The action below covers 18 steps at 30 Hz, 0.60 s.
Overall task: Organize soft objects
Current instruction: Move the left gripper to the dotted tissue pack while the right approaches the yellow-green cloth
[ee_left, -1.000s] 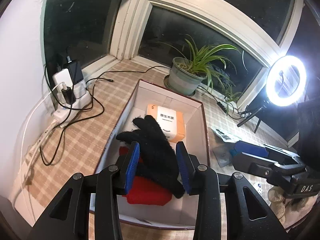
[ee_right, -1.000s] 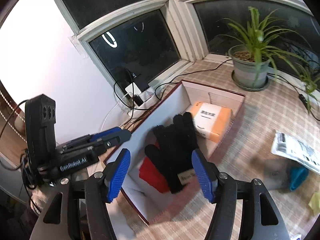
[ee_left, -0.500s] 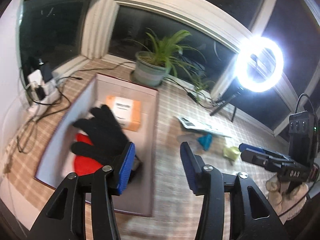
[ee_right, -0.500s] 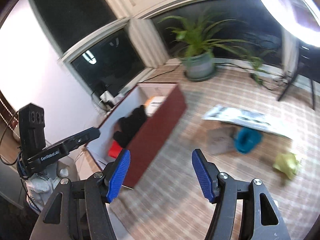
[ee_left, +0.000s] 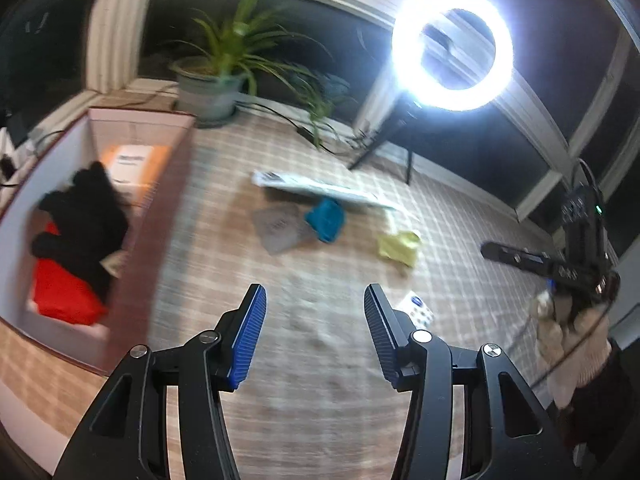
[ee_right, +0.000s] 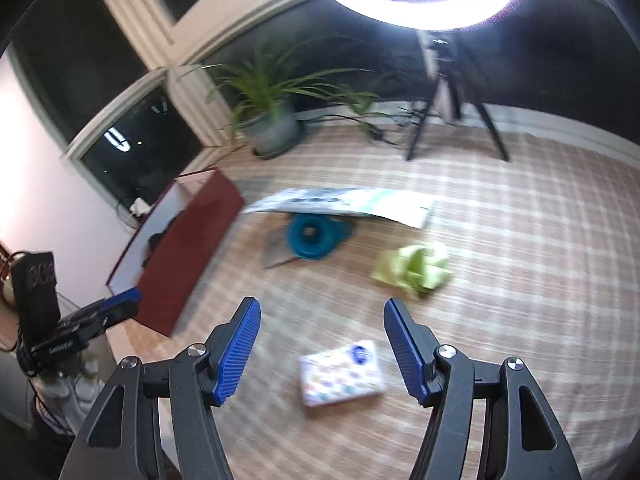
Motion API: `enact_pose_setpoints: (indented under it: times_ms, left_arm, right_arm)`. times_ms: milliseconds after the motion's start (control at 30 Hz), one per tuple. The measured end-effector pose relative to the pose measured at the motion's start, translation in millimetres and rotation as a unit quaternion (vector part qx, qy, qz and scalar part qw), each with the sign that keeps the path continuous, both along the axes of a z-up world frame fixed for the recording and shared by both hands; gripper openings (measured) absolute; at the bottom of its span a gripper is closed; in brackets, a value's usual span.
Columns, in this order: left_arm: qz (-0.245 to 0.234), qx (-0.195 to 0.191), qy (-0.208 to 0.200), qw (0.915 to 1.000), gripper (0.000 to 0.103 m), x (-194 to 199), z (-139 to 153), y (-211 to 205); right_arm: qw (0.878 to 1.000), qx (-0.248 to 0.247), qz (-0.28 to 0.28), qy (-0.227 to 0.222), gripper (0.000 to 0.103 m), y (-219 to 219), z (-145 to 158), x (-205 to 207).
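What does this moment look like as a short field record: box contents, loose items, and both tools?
box: open cardboard box at the left of the plaid cloth
in box: black glove on a red item; orange tissue pack behind
loose on cloth: teal item, yellow-green cloth, patterned tissue pack, printed sheet
left tool: empty, jaws opening
right tool: open, empty, above the patterned pack
blur: strong in both views

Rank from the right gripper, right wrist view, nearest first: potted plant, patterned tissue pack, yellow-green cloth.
1. patterned tissue pack: just ahead of the right gripper, between its open jaws.
2. yellow-green cloth: further out, to the right.
3. potted plant: by the window, left of centre.
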State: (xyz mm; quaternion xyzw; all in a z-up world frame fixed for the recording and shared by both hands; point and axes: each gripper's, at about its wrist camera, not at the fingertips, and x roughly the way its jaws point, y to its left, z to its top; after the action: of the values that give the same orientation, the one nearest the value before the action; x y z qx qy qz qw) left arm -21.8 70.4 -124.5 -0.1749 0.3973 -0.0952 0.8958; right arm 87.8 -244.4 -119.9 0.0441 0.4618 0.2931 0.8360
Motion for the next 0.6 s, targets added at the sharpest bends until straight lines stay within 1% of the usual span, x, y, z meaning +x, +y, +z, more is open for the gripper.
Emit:
enact_pose_setpoints:
  times_ms: [200, 300, 333, 367, 433, 467, 533, 600]
  left_arm:
    - [-0.062, 0.018, 0.016, 0.9978, 0.058, 8.5, -14.6, -59.4]
    - [-0.095, 0.033, 0.025, 0.9946, 0.058, 15.9, -23.8, -89.2]
    - [-0.107, 0.038, 0.027, 0.9932, 0.060, 18.4, -26.8, -96.7]
    - [-0.127, 0.045, 0.032, 0.9904, 0.062, 21.4, -31.4, -107.7]
    - [-0.155, 0.058, 0.037, 0.9855, 0.063, 25.0, -38.0, -122.9]
    - [-0.171, 0.072, 0.040, 0.9819, 0.063, 27.3, -42.4, -133.0]
    - [-0.193, 0.092, 0.046, 0.9758, 0.063, 32.4, -50.8, -146.4]
    - [-0.203, 0.107, 0.055, 0.9718, 0.063, 37.3, -57.0, -155.8]
  right_arm:
    - [1.000, -0.012, -0.003, 0.019, 0.060, -33.7, -19.5, 21.8]
    - [0.999, -0.027, 0.012, 0.024, 0.060, -36.1, -27.9, 28.6]
    - [0.999, -0.033, 0.019, 0.025, 0.060, -36.3, -30.9, 31.1]
    - [0.999, -0.038, 0.025, 0.026, 0.060, -36.2, -33.7, 33.2]
    - [0.998, -0.044, 0.037, 0.027, 0.061, -36.5, -38.9, 37.8]
    - [0.998, -0.046, 0.041, 0.025, 0.061, -36.1, -40.8, 40.3]
    - [0.997, -0.048, 0.047, 0.023, 0.061, -36.6, -43.6, 43.5]
    - [0.997, -0.052, 0.052, 0.019, 0.063, -35.7, -46.1, 47.7]
